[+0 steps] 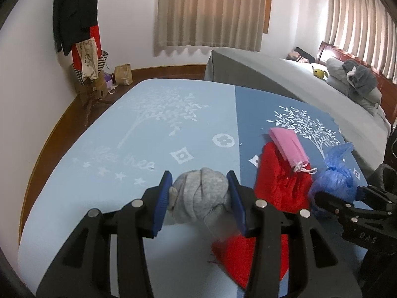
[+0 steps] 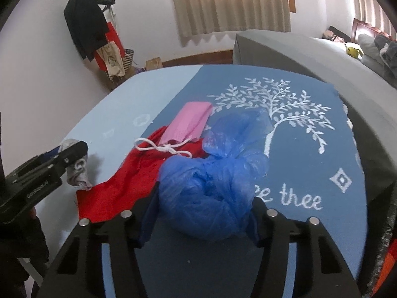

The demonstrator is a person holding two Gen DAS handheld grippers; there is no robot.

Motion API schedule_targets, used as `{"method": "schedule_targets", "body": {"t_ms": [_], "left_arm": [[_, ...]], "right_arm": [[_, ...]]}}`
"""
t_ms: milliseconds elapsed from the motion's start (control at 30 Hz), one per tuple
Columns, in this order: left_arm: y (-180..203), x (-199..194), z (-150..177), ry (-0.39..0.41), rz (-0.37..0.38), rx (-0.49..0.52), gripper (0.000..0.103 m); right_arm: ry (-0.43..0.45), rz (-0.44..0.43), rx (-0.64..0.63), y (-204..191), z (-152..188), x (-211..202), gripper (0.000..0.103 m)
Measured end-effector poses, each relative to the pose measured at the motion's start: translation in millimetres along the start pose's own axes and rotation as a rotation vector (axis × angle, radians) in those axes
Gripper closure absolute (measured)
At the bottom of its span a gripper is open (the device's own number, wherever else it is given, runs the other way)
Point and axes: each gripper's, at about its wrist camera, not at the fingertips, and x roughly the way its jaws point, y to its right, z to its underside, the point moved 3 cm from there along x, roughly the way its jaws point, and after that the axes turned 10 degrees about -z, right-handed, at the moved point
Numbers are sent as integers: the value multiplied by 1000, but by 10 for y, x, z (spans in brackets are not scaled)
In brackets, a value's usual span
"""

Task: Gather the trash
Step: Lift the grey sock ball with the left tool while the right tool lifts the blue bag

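Observation:
My left gripper [image 1: 199, 188] is shut on a balled grey sock [image 1: 198, 196], just above the light blue cloth [image 1: 99, 149]. The sock also shows in the right wrist view [image 2: 77, 166]. My right gripper [image 2: 203, 206] is shut on a crumpled blue plastic bag [image 2: 213, 178], which also shows in the left wrist view [image 1: 332, 181]. A pink face mask [image 2: 191, 124] with white ear loops lies on a red cloth [image 2: 124, 183] between the two grippers. The mask [image 1: 287, 146] and the red cloth [image 1: 278, 181] show in the left wrist view too.
The table carries a light blue and dark blue cloth [image 2: 310, 164] with white tree prints. A grey bed [image 1: 297, 84] with pillows stands to the right. A coat rack [image 1: 77, 24] with clothes and bags stands in the far left corner.

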Motion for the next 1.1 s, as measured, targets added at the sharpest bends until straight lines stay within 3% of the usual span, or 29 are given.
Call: {"method": "schedule_targets", "body": {"t_ms": [1100], "left_arm": [[1014,-760,-200,99,149,86,59]], "right_arm": [[217,110,69,492,-189,-1353,44]]}}
